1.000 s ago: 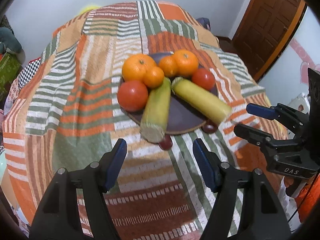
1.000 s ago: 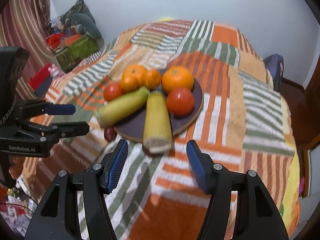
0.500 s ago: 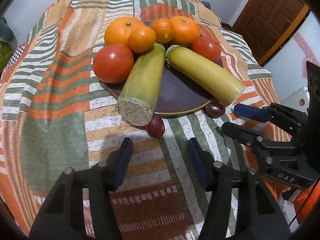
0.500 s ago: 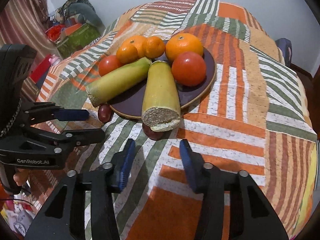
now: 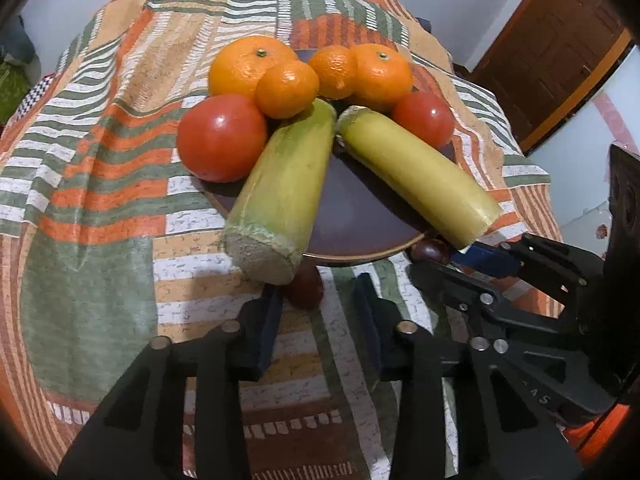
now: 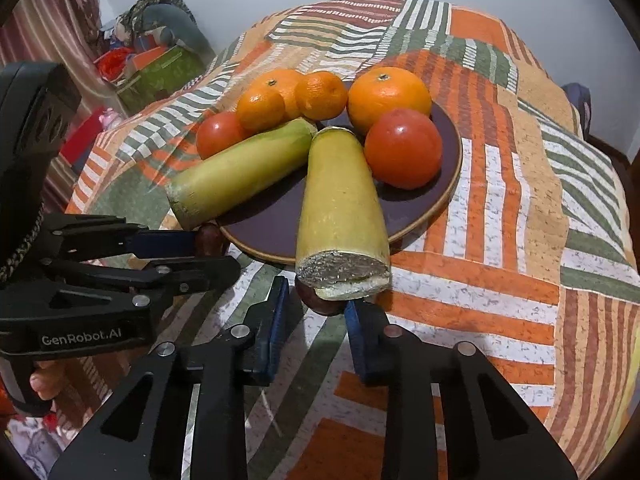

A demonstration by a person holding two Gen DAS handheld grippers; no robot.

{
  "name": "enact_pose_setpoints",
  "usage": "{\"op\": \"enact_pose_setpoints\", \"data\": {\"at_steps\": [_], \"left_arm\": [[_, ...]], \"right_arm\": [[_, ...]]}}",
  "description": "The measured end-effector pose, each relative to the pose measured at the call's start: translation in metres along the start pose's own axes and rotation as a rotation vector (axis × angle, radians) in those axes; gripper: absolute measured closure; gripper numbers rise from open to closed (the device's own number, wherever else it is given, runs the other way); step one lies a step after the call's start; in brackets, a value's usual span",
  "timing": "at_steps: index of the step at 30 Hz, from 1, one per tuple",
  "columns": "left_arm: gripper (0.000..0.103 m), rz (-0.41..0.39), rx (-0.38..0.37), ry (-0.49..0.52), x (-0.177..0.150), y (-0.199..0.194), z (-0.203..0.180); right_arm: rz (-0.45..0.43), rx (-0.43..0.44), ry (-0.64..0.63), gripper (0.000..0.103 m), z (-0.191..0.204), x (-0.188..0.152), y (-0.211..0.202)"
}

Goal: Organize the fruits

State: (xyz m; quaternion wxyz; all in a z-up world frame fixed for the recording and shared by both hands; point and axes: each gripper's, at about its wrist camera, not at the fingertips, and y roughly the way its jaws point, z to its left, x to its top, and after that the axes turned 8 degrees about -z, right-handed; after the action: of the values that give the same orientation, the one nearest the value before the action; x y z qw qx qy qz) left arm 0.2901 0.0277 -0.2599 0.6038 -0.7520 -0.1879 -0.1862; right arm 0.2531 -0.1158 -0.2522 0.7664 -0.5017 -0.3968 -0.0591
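Observation:
A dark purple plate (image 5: 352, 216) (image 6: 440, 184) holds several oranges (image 5: 248, 64) (image 6: 388, 92), two tomatoes (image 5: 220, 136) (image 6: 402, 152) and two yellow-green cut stalks (image 5: 284, 192) (image 6: 340, 208). Two small dark red fruits lie on the cloth at the plate's near rim. My left gripper (image 5: 318, 300) is open, its jaws either side of one dark fruit (image 5: 306, 286) under a stalk's cut end. My right gripper (image 6: 314, 304) is open around the dark fruit (image 6: 318, 300) in its own view. The other dark fruit (image 5: 430, 250) (image 6: 208, 238) sits by the opposite gripper's fingers.
The plate rests on a bed with a striped orange, green and white patchwork cover (image 5: 100, 200) (image 6: 520, 240). A brown door (image 5: 560, 48) is at the right. Clutter and a green box (image 6: 160, 72) sit by the far wall.
Both grippers have moved forward and down toward the plate's near rim. Each now has its jaws around a small dark fruit, with the jaws a little narrower than before.

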Motion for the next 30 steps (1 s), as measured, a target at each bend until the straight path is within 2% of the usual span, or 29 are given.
{"op": "enact_pose_setpoints", "data": {"at_steps": [3,6,16,30], "left_arm": [[0.083,0.003,-0.002,-0.02,0.0,-0.001,0.007],[0.083,0.01,-0.025,-0.047,-0.001,-0.003,0.012],[0.083,0.005,-0.015,0.003,-0.013,-0.022,0.0],[0.083,-0.103,-0.029,0.036,0.011,-0.061,-0.019]], "right_arm": [[-0.001,0.008,0.001,0.082,-0.001,-0.001,-0.002],[0.0,0.022,0.003,0.082,-0.001,-0.001,-0.006],[-0.016,0.03,-0.002,0.082,0.005,-0.007,-0.024],[-0.125,0.02,-0.035,0.082,0.011,0.017,-0.061]]}}
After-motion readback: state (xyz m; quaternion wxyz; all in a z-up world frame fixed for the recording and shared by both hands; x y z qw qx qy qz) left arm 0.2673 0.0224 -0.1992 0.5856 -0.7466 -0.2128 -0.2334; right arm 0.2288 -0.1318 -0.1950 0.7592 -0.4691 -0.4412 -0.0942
